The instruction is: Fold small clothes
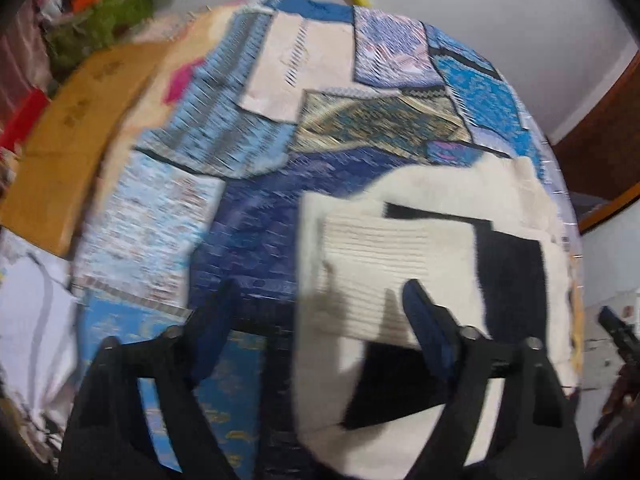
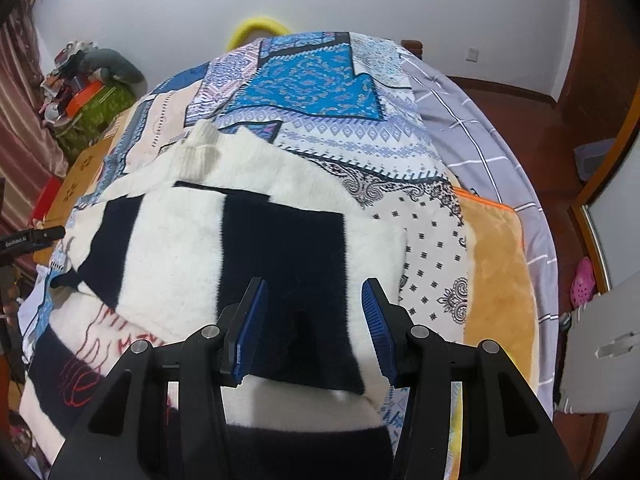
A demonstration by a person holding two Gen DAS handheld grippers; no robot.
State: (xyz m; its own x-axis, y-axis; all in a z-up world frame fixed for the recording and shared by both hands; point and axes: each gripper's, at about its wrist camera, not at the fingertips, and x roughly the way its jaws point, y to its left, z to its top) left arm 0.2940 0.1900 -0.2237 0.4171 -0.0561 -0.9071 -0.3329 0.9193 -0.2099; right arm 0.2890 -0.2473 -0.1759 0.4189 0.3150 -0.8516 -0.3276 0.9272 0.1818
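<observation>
A fluffy white sweater with black patches (image 2: 248, 236) lies spread on the patterned blue bedspread (image 2: 308, 76). It has red lettering near its lower left and a ribbed cuff (image 2: 202, 148) at the far end. In the blurred left wrist view the sweater (image 1: 420, 248) lies at the right with a ribbed white panel on top. My left gripper (image 1: 320, 320) is open and empty above the sweater's left edge. My right gripper (image 2: 314, 320) is open and empty above a black patch. The left gripper's tip (image 2: 32, 238) shows at the right wrist view's left edge.
An orange blanket (image 2: 496, 280) and a grey striped sheet (image 2: 480, 144) lie at the bed's right. A brown cardboard piece (image 1: 76, 128) lies left. Clutter (image 2: 92, 92) is piled at the far left by a curtain. A yellow ring (image 2: 256, 28) stands behind the bed. Wooden floor lies right.
</observation>
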